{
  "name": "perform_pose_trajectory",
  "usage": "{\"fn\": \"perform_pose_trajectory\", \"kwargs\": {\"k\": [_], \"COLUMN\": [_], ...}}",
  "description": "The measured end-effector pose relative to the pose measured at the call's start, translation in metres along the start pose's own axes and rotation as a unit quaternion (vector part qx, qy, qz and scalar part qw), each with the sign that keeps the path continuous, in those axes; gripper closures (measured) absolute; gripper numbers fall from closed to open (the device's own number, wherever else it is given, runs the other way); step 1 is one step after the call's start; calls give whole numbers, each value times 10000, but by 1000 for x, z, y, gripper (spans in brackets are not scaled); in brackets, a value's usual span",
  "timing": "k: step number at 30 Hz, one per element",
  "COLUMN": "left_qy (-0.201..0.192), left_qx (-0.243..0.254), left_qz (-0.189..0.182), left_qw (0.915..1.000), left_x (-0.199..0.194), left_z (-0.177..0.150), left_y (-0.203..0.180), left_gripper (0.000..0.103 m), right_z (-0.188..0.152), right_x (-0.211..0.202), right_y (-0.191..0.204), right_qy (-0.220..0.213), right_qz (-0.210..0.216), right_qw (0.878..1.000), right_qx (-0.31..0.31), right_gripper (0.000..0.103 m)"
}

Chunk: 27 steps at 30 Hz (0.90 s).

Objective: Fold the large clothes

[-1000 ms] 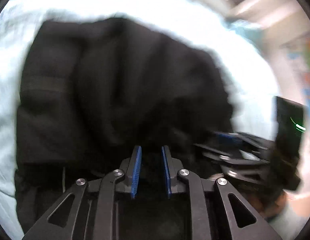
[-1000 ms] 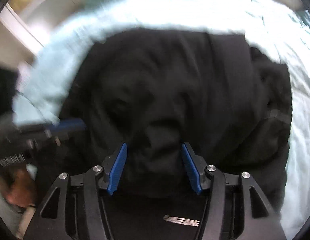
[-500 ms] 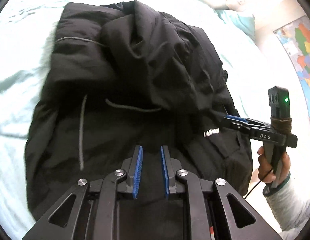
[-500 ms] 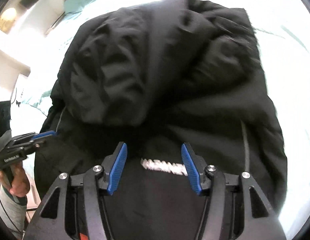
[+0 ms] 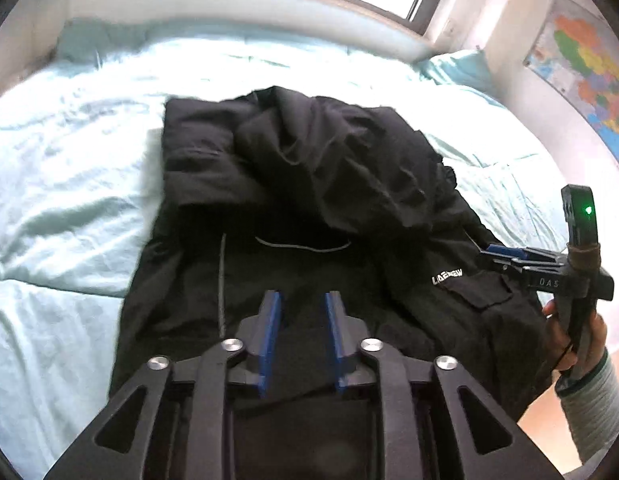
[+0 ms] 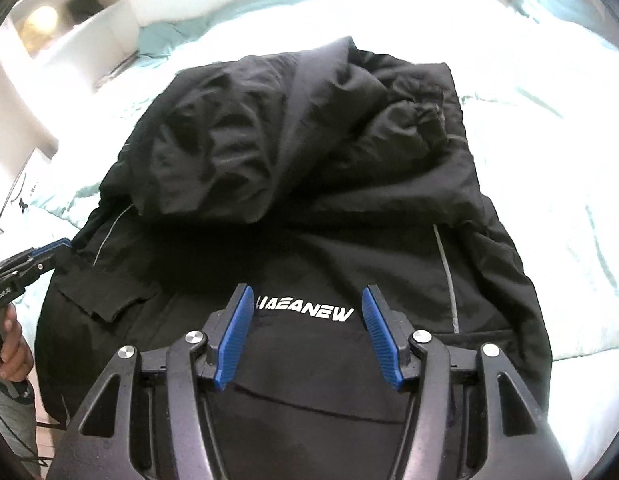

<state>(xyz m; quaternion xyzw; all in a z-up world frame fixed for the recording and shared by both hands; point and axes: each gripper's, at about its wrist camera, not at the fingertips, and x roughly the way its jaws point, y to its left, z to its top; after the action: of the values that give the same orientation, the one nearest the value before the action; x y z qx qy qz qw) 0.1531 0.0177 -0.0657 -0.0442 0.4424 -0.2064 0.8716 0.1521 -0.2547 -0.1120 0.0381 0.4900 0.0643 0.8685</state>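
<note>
On the pale blue bedding (image 5: 69,184), catalogued left to right from my remote station: one black jacket (image 5: 293,216), lying across the bed's middle, its upper part now doubled back over the body in a rumpled heap, where a second ago my cameras sat close above dark cloth. Left gripper (image 5: 299,328): jaws opening at this moment, nothing between the blue pads, held above the near hem; half a second ago they were nearly pressed together. I judge the fold just laid and released, so the next fold can be set up. Right gripper (image 6: 307,332): spread about halfway, empty, hovering over the white chest lettering (image 6: 305,314), unchanged in width but drawn back like its partner. A flap pocket (image 6: 105,300) lies flat beside it. Hard to make out: the sleeves, which are lost inside the bunched black folds, and the near hem, which is cut off beneath both gripper bodies. Whether the fold's edges line up underneath, I cannot tell.
</note>
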Motion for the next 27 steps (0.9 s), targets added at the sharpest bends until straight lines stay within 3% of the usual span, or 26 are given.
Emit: {"fn": "perform_pose_trajectory", "kwargs": {"k": [1,2,5,7,14,16,20,23,27], "left_qy": [-155,-306,-655,-791,-412,-84,303,212,64], "left_qx": [37,58,85,51,-379,-711,-1442,-1677,-1505], "left_qz": [98,183,226,481,1519,1384,674,166,189], "left_qw": [9998,9993,9976,9957,9868,9878,9868,9855,9884], "left_x": [-9,-17,-45,-63,-105,-103,-87,-80,-81], "left_z": [-8,-16,-45,-66,-126,-137,-150,-152,-146], "left_y": [0,0,3,3,37,57,86,91,80], "left_gripper": [57,53,51,44,40,40,40,40,41], "right_z": [-5,-10,-32,-48,-120,-132,-154,-167,-183], "right_x": [-4,-9,-28,-43,-91,-99,-108,-109,-105], "right_y": [6,10,16,13,-35,-51,-90,-110,-122], "right_qy": [-131,-231,-508,-604,-633,-603,-444,-329,-161], "right_qz": [-49,-122,-337,-441,-890,-1062,-1370,-1282,-1089], "right_qw": [9999,9996,9979,9969,9932,9906,9838,9817,9818], "right_qx": [-61,-124,-221,-249,401,620,1072,1372,1548], "right_gripper": [43,43,43,39,38,38,38,38,38]}}
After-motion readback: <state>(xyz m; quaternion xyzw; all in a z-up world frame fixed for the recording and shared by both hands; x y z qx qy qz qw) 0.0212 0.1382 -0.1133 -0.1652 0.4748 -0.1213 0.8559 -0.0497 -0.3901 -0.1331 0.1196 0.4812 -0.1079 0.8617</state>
